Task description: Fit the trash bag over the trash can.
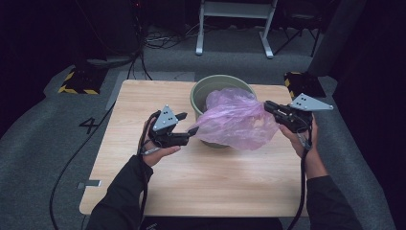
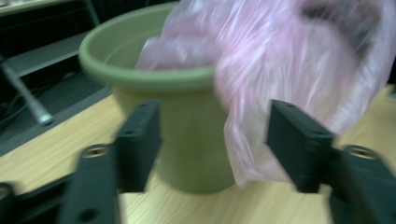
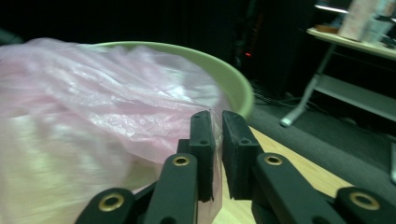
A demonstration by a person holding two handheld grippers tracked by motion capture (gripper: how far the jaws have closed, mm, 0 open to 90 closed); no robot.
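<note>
A green bucket stands at the far middle of the wooden table. A pink plastic bag lies over its rim and spills down its front. My left gripper is open beside the bag's left corner. In the left gripper view the jaws of the left gripper stand wide apart in front of the bucket, and the bag hangs between them, close to the right jaw. My right gripper is at the bag's right edge. The right gripper leaves only a narrow gap, with thin bag film in it.
Beyond the table, on the grey floor, are a white metal frame, cables and two yellow-black striped bases. A shelf stands to the right in the right gripper view. Bare tabletop lies in front of the bucket.
</note>
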